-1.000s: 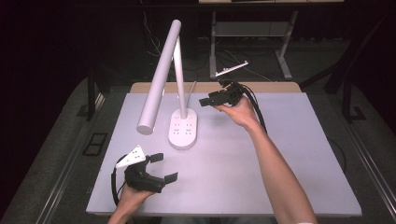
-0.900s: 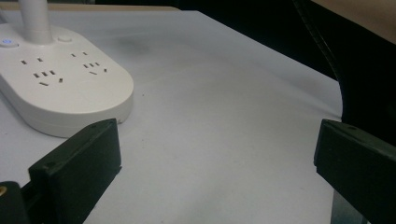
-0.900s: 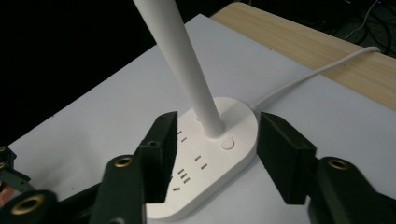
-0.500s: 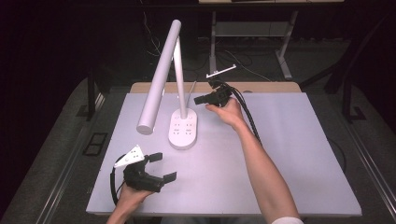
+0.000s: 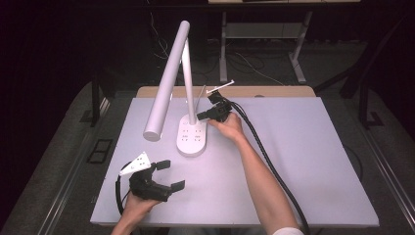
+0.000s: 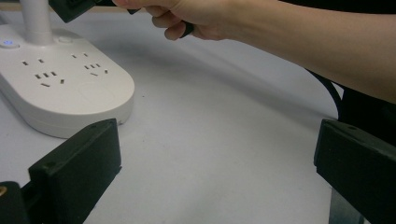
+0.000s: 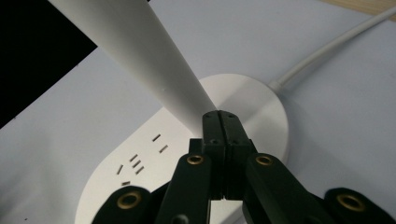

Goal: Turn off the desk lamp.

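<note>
A white desk lamp stands at the table's middle back. Its oval base carries several power sockets, and its long tube head slants down to the left. My right gripper is shut with nothing between its jaws. Its tip hovers at the foot of the lamp post, over the base. My left gripper rests open near the front left of the table. Its jaws stand wide apart, pointing past the base toward the person's right hand.
The grey table top has free room on its right half. A white lamp cord runs off the base toward the back. The right gripper's black cable trails along the forearm. Dark floor and desk legs lie behind.
My right gripper has moved left and down, from beside the lamp to the foot of its post. The left gripper has barely shifted.
</note>
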`<state>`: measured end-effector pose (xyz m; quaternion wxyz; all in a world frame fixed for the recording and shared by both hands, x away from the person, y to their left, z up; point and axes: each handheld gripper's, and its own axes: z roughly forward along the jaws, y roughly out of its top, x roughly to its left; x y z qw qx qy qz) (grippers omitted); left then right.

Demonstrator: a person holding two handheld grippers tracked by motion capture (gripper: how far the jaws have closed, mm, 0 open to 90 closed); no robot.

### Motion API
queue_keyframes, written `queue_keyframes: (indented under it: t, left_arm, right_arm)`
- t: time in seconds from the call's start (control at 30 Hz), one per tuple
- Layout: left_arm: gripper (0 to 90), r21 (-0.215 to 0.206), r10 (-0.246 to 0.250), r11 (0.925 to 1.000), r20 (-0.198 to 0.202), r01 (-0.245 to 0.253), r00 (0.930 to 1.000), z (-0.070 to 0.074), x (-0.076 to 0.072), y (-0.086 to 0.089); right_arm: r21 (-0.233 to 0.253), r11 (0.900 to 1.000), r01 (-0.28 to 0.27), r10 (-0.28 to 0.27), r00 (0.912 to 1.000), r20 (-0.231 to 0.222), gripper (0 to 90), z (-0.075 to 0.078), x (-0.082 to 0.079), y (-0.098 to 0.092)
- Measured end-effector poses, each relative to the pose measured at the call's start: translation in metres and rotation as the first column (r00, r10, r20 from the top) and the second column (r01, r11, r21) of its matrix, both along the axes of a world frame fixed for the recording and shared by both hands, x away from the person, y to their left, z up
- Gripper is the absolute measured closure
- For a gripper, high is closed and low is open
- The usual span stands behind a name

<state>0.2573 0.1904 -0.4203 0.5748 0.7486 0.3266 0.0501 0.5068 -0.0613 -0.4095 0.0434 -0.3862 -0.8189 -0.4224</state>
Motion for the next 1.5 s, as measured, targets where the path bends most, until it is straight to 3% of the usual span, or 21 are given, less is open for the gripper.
queue_keyframes:
  t: [0.4,0.47,0.87,1.1,1.33,1.43,1.5]
  left_arm:
    - [0.0,0.005,0.002,1.0,-0.001,-0.002,1.0,0.0,0.002,0.001]
    - [0.0,0.007,0.004,1.0,-0.001,-0.004,1.0,-0.001,0.003,0.002]
    - [0.0,0.007,0.0,1.0,0.002,0.0,1.0,0.0,0.002,0.0]
    - [0.0,0.009,-0.003,1.0,0.001,0.003,1.0,0.0,0.002,0.0]
    - [0.0,0.012,-0.004,0.9999,-0.002,0.004,1.0,-0.001,0.003,0.0]
    - [0.0,0.011,-0.003,0.9999,0.0,0.003,1.0,-0.001,0.003,0.001]
    - [0.0,0.011,-0.003,0.9999,-0.002,0.003,1.0,-0.001,0.002,0.001]
  right_arm:
    - [-0.016,1.0,-0.001,0.0,0.9995,-0.031,90.0,-0.016,0.001,0.002]
    - [0.0,1.0,0.009,-0.009,0.9992,-0.039,90.0,-0.017,0.001,0.002]
    - [-0.068,0.998,0.006,-0.005,0.9999,0.016,90.0,-0.013,-0.006,0.008]
    - [-0.045,0.999,0.027,-0.028,0.9995,-0.012,90.0,-0.016,-0.002,-0.003]
    - [0.038,0.998,0.039,-0.038,0.9991,-0.018,90.0,-0.018,0.0,-0.006]
    - [0.008,0.999,0.045,-0.045,0.999,-0.007,90.0,-0.019,0.0,-0.004]
    - [0.039,0.998,0.05,-0.049,0.9983,-0.031,90.0,-0.022,0.002,-0.006]
